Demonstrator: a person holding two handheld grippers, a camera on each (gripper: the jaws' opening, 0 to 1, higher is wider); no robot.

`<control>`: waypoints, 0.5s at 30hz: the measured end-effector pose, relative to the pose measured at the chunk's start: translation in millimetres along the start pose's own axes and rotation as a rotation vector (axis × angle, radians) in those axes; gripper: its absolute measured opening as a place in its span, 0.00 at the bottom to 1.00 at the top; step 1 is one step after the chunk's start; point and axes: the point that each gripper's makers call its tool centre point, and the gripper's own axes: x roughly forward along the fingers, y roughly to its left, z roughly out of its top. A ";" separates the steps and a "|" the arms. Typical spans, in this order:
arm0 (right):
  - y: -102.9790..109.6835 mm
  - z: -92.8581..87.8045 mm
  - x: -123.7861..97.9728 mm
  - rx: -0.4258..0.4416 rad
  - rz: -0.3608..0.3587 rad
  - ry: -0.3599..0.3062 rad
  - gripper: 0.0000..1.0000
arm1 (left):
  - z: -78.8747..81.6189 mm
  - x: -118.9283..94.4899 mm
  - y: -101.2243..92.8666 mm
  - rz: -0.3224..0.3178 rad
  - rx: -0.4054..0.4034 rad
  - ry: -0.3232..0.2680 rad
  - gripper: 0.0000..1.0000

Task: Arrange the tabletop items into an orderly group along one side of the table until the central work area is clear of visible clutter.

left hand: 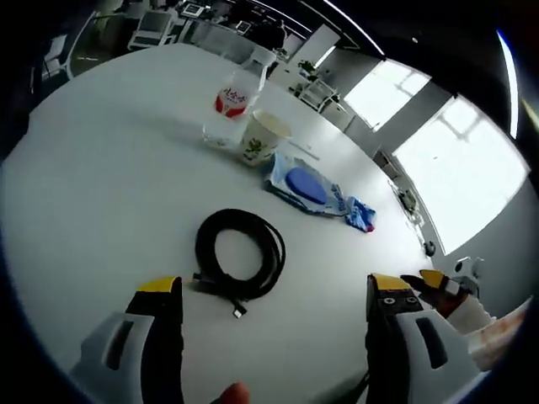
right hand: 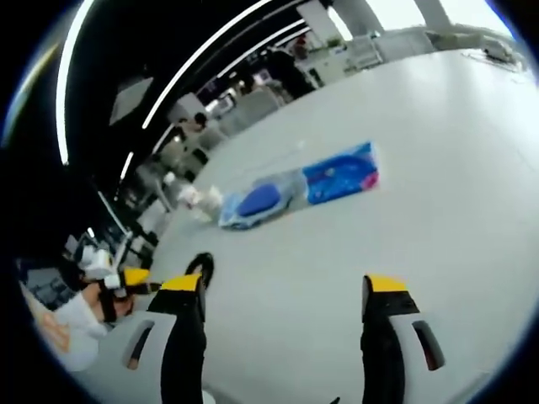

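A black coiled cable (left hand: 240, 252) lies on the white table (left hand: 101, 194), just ahead of my open left gripper (left hand: 274, 290), which holds nothing. Beyond the cable are a blue wipes pack (left hand: 316, 192), a paper cup (left hand: 263, 137) and a clear water bottle with a red label (left hand: 234, 105). My right gripper (left hand: 436, 284) enters from the right edge. In the right gripper view, my right gripper (right hand: 285, 286) is open and empty above the table (right hand: 438, 168). The wipes pack (right hand: 299, 189) lies ahead of it. A bit of the cable (right hand: 202, 268) peeks past its left jaw.
The left gripper (right hand: 126, 282) shows at the left edge of the right gripper view. Office desks and chairs (left hand: 160, 25) stand past the table's far edge, and bright windows (left hand: 455, 168) fill the right. Bare tabletop spreads to the left of the cable.
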 end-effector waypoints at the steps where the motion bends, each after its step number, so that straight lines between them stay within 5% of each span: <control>1: 3.1 1.2 1.6 -0.002 0.006 -0.001 0.74 | 0.5 -0.9 3.4 0.004 -0.005 -0.001 0.91; 7: 12.6 -3.2 6.3 0.001 0.039 0.016 0.71 | -2.2 -5.2 8.3 0.020 -0.036 -0.004 0.87; 15: -4.7 -17.4 -5.8 0.040 0.006 0.032 0.69 | -4.5 -7.7 12.6 0.036 -0.045 -0.006 0.87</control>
